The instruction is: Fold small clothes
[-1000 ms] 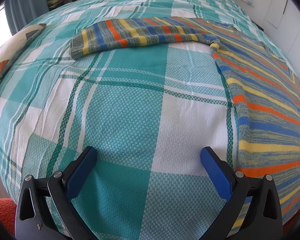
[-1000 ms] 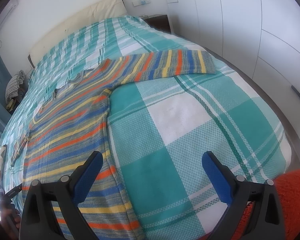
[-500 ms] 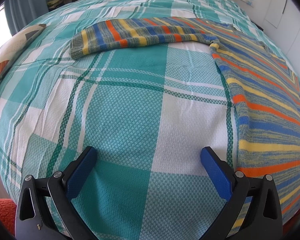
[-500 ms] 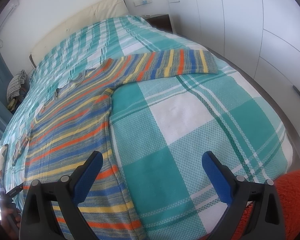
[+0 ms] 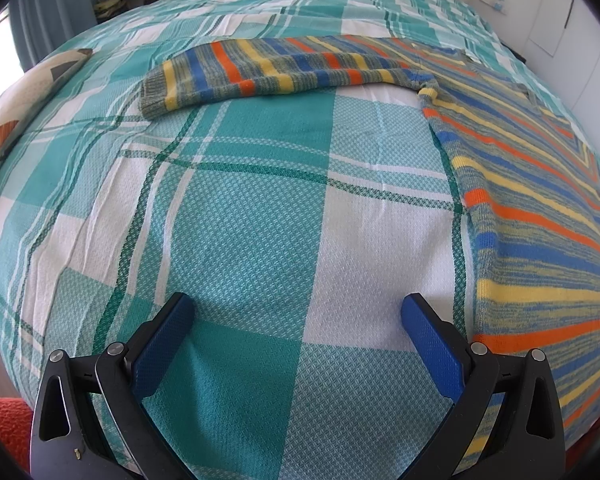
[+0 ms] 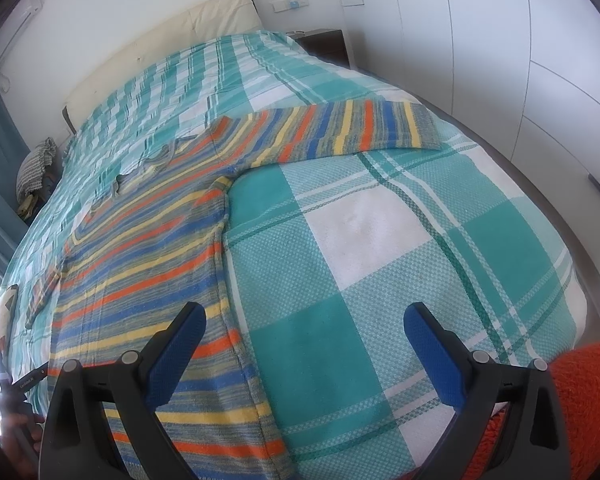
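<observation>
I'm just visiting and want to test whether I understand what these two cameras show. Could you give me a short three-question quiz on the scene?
1. True or false: the left gripper is shut on the striped sweater.
2. Multiple choice: in the right wrist view, the sweater sleeve lies
A. folded across the sweater's body
B. stretched out flat on the bedspread
C. hanging off the bed's edge
3. Fill in: the pads on the right gripper fingers are ____ in colour.

Key
1. False; its fingers stand wide apart over bare bedspread, beside the sweater.
2. B
3. Blue
</observation>
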`<act>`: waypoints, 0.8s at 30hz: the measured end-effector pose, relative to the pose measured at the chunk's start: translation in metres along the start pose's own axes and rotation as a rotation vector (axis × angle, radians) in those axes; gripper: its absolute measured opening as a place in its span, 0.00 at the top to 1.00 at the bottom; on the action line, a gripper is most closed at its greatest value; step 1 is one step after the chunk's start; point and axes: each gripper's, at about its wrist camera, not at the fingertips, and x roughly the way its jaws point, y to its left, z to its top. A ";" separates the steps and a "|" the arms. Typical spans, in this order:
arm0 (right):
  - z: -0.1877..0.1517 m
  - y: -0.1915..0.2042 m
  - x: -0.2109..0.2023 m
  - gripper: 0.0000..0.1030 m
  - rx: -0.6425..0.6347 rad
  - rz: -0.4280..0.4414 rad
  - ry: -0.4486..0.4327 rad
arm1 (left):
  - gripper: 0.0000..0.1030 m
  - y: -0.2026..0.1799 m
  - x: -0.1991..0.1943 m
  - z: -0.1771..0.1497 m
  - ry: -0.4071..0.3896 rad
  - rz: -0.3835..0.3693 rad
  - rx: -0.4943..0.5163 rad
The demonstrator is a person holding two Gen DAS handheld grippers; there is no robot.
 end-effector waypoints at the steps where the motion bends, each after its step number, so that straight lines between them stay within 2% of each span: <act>1: 0.001 0.000 0.001 0.04 -0.003 0.002 0.001 | 0.00 0.000 0.000 0.000 0.000 0.000 -0.001; 4: 0.001 0.001 0.001 0.04 -0.010 0.013 0.004 | 0.00 0.001 -0.003 0.003 0.003 -0.007 -0.009; 7: 0.018 -0.008 -0.003 0.05 0.005 0.098 0.023 | 0.01 0.006 -0.019 0.008 -0.010 -0.038 -0.037; 9: 0.045 -0.026 -0.018 0.05 0.014 0.133 -0.045 | 0.01 0.011 -0.036 0.010 -0.061 -0.080 -0.060; 11: 0.084 -0.052 -0.035 0.04 0.024 0.108 -0.137 | 0.01 0.013 -0.053 0.012 -0.115 -0.102 -0.070; 13: 0.122 -0.087 -0.046 0.04 0.099 0.095 -0.218 | 0.01 0.014 -0.064 0.013 -0.155 -0.111 -0.087; 15: 0.151 -0.123 -0.041 0.04 0.211 0.136 -0.235 | 0.01 0.015 -0.070 0.011 -0.173 -0.128 -0.114; 18: 0.167 -0.163 0.005 0.04 0.373 0.236 -0.111 | 0.01 0.013 -0.067 0.009 -0.163 -0.136 -0.139; 20: 0.163 -0.177 0.045 0.09 0.442 0.294 -0.012 | 0.01 0.011 -0.062 0.009 -0.148 -0.129 -0.131; 22: 0.160 -0.182 0.084 0.25 0.477 0.306 0.070 | 0.01 0.008 -0.058 0.005 -0.135 -0.106 -0.115; 24: 0.160 -0.183 0.112 0.26 0.484 0.283 0.104 | 0.01 0.008 -0.055 0.004 -0.126 -0.084 -0.106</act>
